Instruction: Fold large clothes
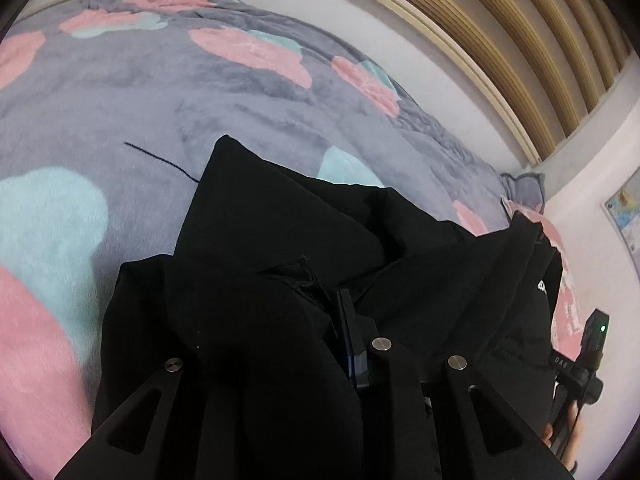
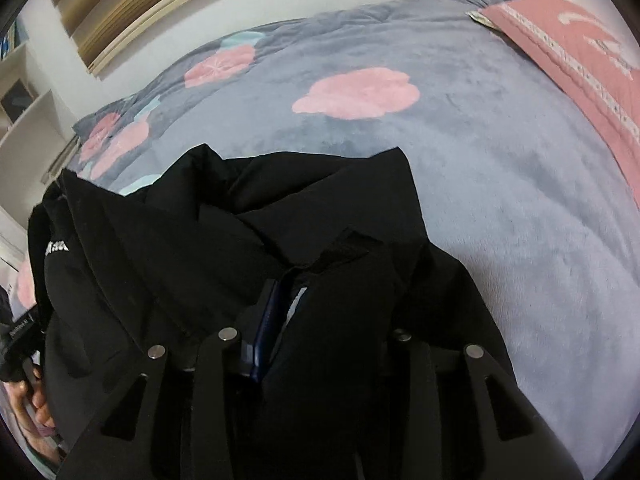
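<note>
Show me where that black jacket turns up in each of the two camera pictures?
Left wrist view: the black jacket fills the lower middle and right, draped over the jaws.
Right wrist view: the black jacket fills the lower left and middle, again over the jaws.
Shared landmark: the grey blanket with pink flowers beneath it.

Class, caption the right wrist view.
Black jacket draped over the right hand-held gripper above a grey, pink-flowered blanket.

A grey blanket (image 2: 460, 168) with pink and teal blotches covers the bed; a pink pillow (image 2: 580, 60) lies at its far right corner.
</note>
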A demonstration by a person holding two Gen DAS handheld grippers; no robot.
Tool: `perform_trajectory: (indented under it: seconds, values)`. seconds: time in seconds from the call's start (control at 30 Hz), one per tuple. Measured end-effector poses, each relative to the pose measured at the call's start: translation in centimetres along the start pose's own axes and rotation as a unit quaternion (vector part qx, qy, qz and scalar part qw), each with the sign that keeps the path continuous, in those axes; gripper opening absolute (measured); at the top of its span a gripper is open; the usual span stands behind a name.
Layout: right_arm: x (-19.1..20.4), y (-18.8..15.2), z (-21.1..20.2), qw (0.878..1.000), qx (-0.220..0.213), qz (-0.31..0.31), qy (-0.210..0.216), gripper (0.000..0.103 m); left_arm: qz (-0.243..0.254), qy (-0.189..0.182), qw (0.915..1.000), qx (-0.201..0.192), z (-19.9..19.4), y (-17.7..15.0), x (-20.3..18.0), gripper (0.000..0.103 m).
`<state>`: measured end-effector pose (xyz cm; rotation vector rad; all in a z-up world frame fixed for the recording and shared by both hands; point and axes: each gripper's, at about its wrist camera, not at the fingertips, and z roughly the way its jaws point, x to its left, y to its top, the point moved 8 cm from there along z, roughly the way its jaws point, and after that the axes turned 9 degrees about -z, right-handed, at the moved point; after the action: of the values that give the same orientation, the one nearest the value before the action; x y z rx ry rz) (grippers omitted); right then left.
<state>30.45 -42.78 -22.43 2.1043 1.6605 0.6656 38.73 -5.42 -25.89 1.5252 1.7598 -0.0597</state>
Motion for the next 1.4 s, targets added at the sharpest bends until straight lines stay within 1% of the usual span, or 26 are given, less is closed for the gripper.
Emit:
perform_trajectory:
  seconds: [0.13,0.2,0.27,0.3,0.33,0.37,0.4,0.5,0.57,0.67,0.83,0.87,0.93,0.97,1.0,1.03,1.07,1.1,1.13,1.17,1.23,1.27,1.3,1.33,1.37,1.4]
  values:
    - [-0.3,-0.4,-0.9,0.999,0.001,0.007,0.036,0.041,0.012,-0.028,0.9995,0.005,-2.0,-0.4,-0.6,0.025]
    - [-0.6,-0.7,-2.2,0.999,0.003,0.008,0.049,0.047,0.035,-0.051,0.9981,0.004,-4.4,-1.0,-1.2,0.027]
    - [-0.4,-1.3,-4.6,0.998,0.000,-0.016,0.060,0.051,0.056,-0.091,0.9943,0.009,-7.3,-2.4,-1.5,0.030]
    - [-0.3,-1.5,-5.2,0.998,-0.003,-0.030,0.059,0.057,0.060,-0.113,0.9917,0.016,-8.7,-3.2,-1.3,0.039]
    - [-0.5,-2.1,-6.5,0.997,-0.009,-0.055,0.050,0.062,0.059,-0.129,0.9897,0.022,-10.2,-3.9,-0.8,0.046]
    - [-0.6,-2.5,-7.4,0.997,-0.014,-0.068,0.043,0.073,0.056,-0.137,0.9888,0.022,-11.5,-4.3,-0.2,0.060]
    - [-0.8,-2.9,-8.0,0.996,-0.018,-0.073,0.044,0.077,0.056,-0.141,0.9882,0.017,-12.7,-4.5,0.2,0.066]
    - [-1.3,-4.0,-10.8,0.994,-0.040,-0.077,0.067,0.077,0.078,-0.143,0.9865,-0.008,-15.9,-4.5,0.9,0.067]
    - [-1.5,-4.3,-11.7,0.994,-0.048,-0.087,0.051,0.077,0.088,-0.123,0.9882,-0.027,-16.8,-4.0,1.1,0.068]
    - [-1.9,-3.8,-11.4,0.992,-0.048,-0.115,-0.003,0.079,0.110,-0.071,0.9906,-0.040,-16.0,-2.9,0.9,0.069]
    - [-1.9,-1.9,-9.6,0.991,-0.055,-0.125,-0.007,0.084,0.112,-0.043,0.9924,-0.025,-12.7,-0.9,1.3,0.069]
    - [-2.2,-1.3,-9.2,0.990,-0.059,-0.131,-0.013,0.084,0.124,-0.030,0.9915,-0.023,-11.7,-0.1,1.5,0.069]
    - [-2.9,0.4,-8.2,0.984,-0.087,-0.151,-0.044,0.085,0.135,-0.008,0.9903,-0.030,-10.4,1.1,2.1,0.069]
    - [-3.4,1.2,-7.7,0.981,-0.094,-0.157,-0.056,0.088,0.134,-0.011,0.9904,-0.030,-9.7,1.9,2.5,0.069]
    - [-3.9,2.0,-7.1,0.981,-0.097,-0.159,-0.060,0.091,0.133,-0.026,0.9905,-0.021,-9.0,2.3,2.6,0.069]
    - [-4.2,2.8,-6.5,0.981,-0.099,-0.159,-0.051,0.092,0.128,-0.059,0.9900,0.003,-8.2,2.4,2.6,0.070]
    - [-4.2,3.6,-5.8,0.981,-0.102,-0.162,-0.034,0.093,0.116,-0.093,0.9882,0.035,-7.1,2.3,2.4,0.074]
    - [-4.2,4.5,-4.9,0.982,-0.099,-0.162,-0.013,0.095,0.106,-0.109,0.9868,0.056,-6.3,2.3,2.3,0.079]
    - [-4.0,5.3,-3.8,0.984,-0.087,-0.157,0.015,0.097,0.099,-0.121,0.9850,0.073,-5.5,2.4,2.1,0.079]
    - [-3.6,5.8,-2.4,0.985,-0.063,-0.153,0.056,0.099,0.096,-0.140,0.9806,0.097,-4.3,2.4,1.6,0.079]
    - [-2.7,6.5,0.8,0.983,-0.009,-0.138,0.120,0.099,0.087,-0.152,0.9771,0.120,-2.7,2.7,1.2,0.079]
    - [-2.5,6.6,2.0,0.983,0.008,-0.135,0.126,0.098,0.079,-0.148,0.9782,0.122,-2.1,3.0,1.2,0.078]
    - [-2.4,6.7,2.7,0.983,0.013,-0.136,0.124,0.086,0.076,-0.143,0.9798,0.118,-1.9,3.3,1.2,0.064]
    - [-2.3,6.8,3.2,0.984,0.008,-0.142,0.108,0.073,0.078,-0.130,0.9823,0.110,-2.0,3.5,1.3,0.048]
    - [-2.2,6.8,3.2,0.984,0.003,-0.148,0.101,0.046,0.085,-0.111,0.9846,0.105,-2.3,3.5,1.3,0.027]
    - [-1.9,6.6,2.4,0.983,-0.017,-0.158,0.090,0.039,0.091,-0.105,0.9857,0.095,-3.0,3.5,1.0,0.016]
